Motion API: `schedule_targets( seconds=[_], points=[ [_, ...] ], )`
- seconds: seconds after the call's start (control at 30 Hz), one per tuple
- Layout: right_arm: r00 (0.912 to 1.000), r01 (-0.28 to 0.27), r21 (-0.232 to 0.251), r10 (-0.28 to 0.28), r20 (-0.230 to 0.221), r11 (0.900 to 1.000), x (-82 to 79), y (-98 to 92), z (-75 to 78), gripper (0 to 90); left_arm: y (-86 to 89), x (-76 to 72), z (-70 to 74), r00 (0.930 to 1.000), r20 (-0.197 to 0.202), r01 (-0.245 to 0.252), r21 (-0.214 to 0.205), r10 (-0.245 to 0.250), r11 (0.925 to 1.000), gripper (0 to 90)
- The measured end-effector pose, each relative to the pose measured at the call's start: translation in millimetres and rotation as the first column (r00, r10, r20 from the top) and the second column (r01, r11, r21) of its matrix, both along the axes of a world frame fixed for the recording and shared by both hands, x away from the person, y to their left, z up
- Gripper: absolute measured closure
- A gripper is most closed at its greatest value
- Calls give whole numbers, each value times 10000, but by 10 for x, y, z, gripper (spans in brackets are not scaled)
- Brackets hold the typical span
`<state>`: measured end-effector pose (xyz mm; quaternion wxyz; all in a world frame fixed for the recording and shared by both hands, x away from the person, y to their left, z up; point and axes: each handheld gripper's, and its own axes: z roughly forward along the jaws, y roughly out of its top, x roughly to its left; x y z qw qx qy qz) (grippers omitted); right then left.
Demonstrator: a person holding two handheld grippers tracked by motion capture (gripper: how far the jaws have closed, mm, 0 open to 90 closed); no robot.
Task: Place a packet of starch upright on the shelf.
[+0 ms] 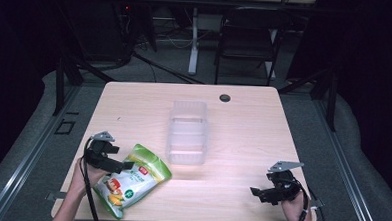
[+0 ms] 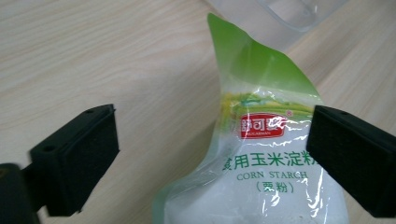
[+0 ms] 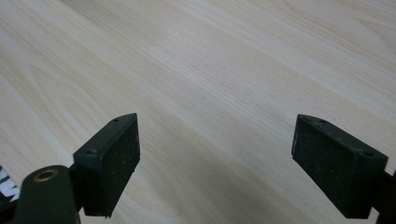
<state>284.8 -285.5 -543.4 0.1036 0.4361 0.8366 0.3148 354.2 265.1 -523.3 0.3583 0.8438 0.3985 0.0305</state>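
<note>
Fingers (image 2: 77, 163) of the left gripper (image 2: 210, 158) are spread wide on either side of the corn starch bag (image 2: 261, 154), pads not pressed on it: the right-hand pad sits at the bag's edge, the other is well clear over bare wood. Fingers of the right gripper (image 3: 233, 163) are also held apart, nothing between them, over bare table (image 3: 210, 70). In the high view the bag (image 1: 133, 180) is seen lying flat at the front left of the table, its green top pointing toward the clear plastic container (image 1: 187, 132) near the middle; the left gripper (image 1: 126, 166) is over the bag's upper part. The bag is judged soft and fairly weighty, powder-filled, its glossy film likely slippery. The flat sealed top or the narrowed neck just below it is judged the best hold; the bulging body would likely deform and slide out.
</note>
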Motion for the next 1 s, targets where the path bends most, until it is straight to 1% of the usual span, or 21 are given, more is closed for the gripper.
schedule_targets(
  seconds=[0.03, 0.07, 0.13, 0.17, 0.2, 0.27, 0.3, 0.33, 0.37, 0.47, 0.5, 0.53, 0.6, 0.63, 0.67, 0.7, 0.77, 0.87, 0.9, 0.97, 1.0],
  points=[
    [10000, -5, 35, 5, 45, 10000, -1, 7, -3, 149, -19, 4, -8, 10000, 13, -51, 135, 51, 9999, 123],
    [10000, -89, 20, 89, -2, 10000, -6, 9, 5, 149, -27, 11, -13, 10000, 3, 46, 77, -46, 10000, 144],
    [9998, -163, -17, 163, 135, 9999, -13, 21, 16, 149, -42, 16, -14, 10000, 21, 64, 33, -64, 10000, 174],
    [9997, -172, -5, 172, 177, 9999, -16, 24, 18, 149, -42, 22, -12, 9999, -2, 162, -4, -162, 9999, 235],
    [9997, -190, 14, 189, 166, 9998, -16, 25, 18, 149, -47, 26, -20, 9998, -16, 186, -83, -186, 9998, 242],
    [9997, -191, -35, 192, 133, 9998, -13, 23, 16, 148, -59, 37, -31, 9996, -70, 260, 30, -260, 9997, 246],
    [9997, -169, -45, 170, 149, 9998, -12, 23, 15, 149, -62, 42, -36, 9992, -131, 370, -76, -371, 9993, 264],
    [9997, -192, -8, 192, 137, 9998, -12, 22, 16, 149, -68, 47, -42, 9994, -102, 318, -82, -319, 9995, 276],
    [9997, -201, 1, 201, 152, 9998, -14, 23, 17, 149, -74, 54, -50, 9992, -174, 367, -91, -368, 9993, 283],
    [9997, -188, -16, 188, 138, 9998, -21, 24, 20, 149, -89, 73, -81, 9984, -302, 475, -27, -475, 9989, 331],
    [9997, -192, -34, 193, 161, 9998, -20, 23, 20, 149, -93, 78, -95, 9981, -345, 505, -119, -509, 9987, 360],
    [9997, -183, -28, 183, 180, 9998, -20, 22, 19, 149, -97, 81, -105, 9982, -367, 471, -79, -473, 9989, 392],
    [9997, -190, -24, 190, 180, 9998, -22, 21, 20, 149, -106, 87, -121, 9980, -444, 458, -57, -460, 9989, 406],
    [9997, -188, -20, 189, 180, 9998, -24, 22, 20, 148, -115, 93, -133, 9979, -454, 457, 28, -456, 9989, 455],
    [9997, -197, -2, 197, 164, 9998, -26, 23, 23, 149, -122, 94, -133, 9979, -448, 458, 2, -458, 9989, 468],
    [9996, -206, 18, 206, 213, 9998, -26, 25, 24, 149, -125, 94, -135, 9973, -484, 541, -126, -547, 9985, 488],
    [9995, -194, -85, 196, 235, 9998, -27, 29, 31, 149, -135, 96, -143, 9966, -468, 669, -116, -673, 9977, 533],
    [9996, -172, -67, 173, 236, 9998, -30, 32, 29, 149, -145, 88, -161, 9946, -511, 896, -174, -904, 9958, 601],
    [9995, -204, -96, 206, 226, 9997, -28, 29, 33, 149, -145, 88, -168, 9924, -565, 1085, -218, -1096, 9939, 624],
    [9995, -223, -87, 224, 227, 9997, -29, 29, 33, 149, -129, 88, -177, 9930, -602, 1002, -306, -1019, 9945, 655],
    [9995, -228, -79, 229, 214, 9997, -29, 29, 32, 149, -116, 87, -179, 9922, -604, 1070, -373, -1091, 9936, 686]
  ],
)
